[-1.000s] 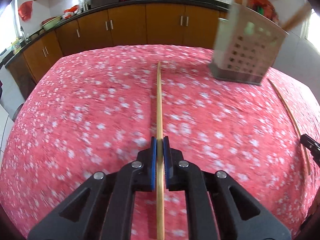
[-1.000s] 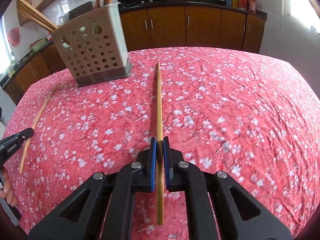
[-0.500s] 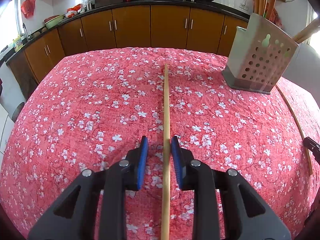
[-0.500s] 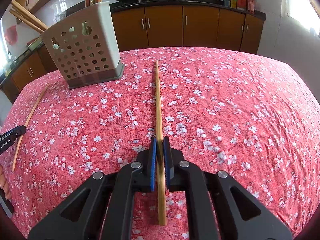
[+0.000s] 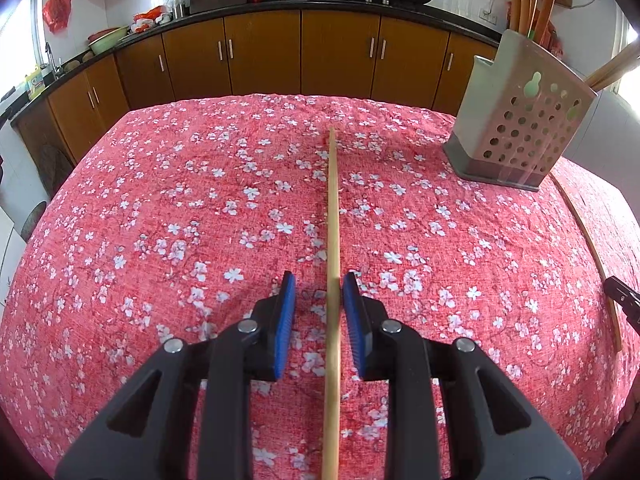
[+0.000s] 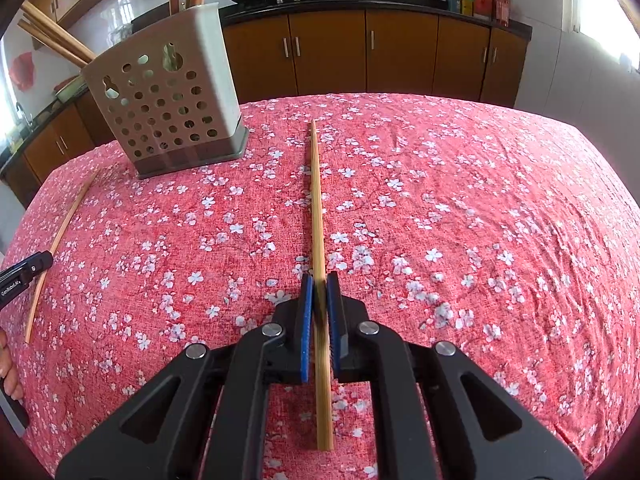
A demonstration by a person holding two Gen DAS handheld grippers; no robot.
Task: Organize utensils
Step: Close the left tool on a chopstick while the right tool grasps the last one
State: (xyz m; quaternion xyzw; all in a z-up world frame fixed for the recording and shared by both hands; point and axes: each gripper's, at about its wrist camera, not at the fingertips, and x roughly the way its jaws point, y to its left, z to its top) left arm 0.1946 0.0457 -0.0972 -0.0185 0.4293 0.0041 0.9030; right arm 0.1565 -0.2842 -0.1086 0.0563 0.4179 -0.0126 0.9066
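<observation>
left gripper (image 5: 319,294) fingers spread astride chopstick (image 5: 332,264) on desk (image 5: 160,208) | right gripper (image 6: 320,292) fingers pinching second chopstick (image 6: 318,216) | one holder (image 6: 168,108) far left, wide cloth right

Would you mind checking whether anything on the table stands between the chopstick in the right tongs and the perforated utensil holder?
Nothing visible does. The chopstick in the right tongs lies right of the utensil holder, with only bare floral tablecloth between them. Another chopstick lies on the holder's far side, out of the path.
</observation>
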